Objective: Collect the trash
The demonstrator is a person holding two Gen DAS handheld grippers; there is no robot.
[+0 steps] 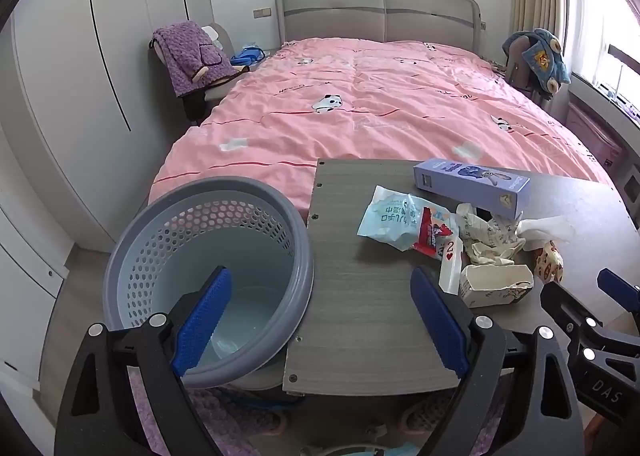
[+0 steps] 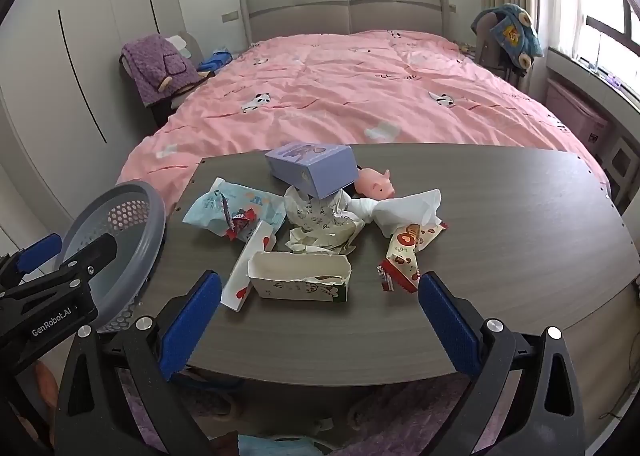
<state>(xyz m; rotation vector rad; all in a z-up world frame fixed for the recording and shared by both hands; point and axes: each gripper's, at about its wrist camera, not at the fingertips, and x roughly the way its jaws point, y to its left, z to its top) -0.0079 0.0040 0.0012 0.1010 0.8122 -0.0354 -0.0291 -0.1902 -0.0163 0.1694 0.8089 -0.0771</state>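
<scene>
Left gripper (image 1: 320, 312): we hold it open and empty, over the table's (image 1: 360, 296) left edge, beside the bin (image 1: 208, 256).
Right gripper (image 2: 320, 320): ours too, spread wide, nothing between the pads.
Trash (image 2: 312, 232): heaped mid-table; torn carton (image 2: 300, 276) just beyond the right gripper.
Room: bare tabletop near and right.
</scene>
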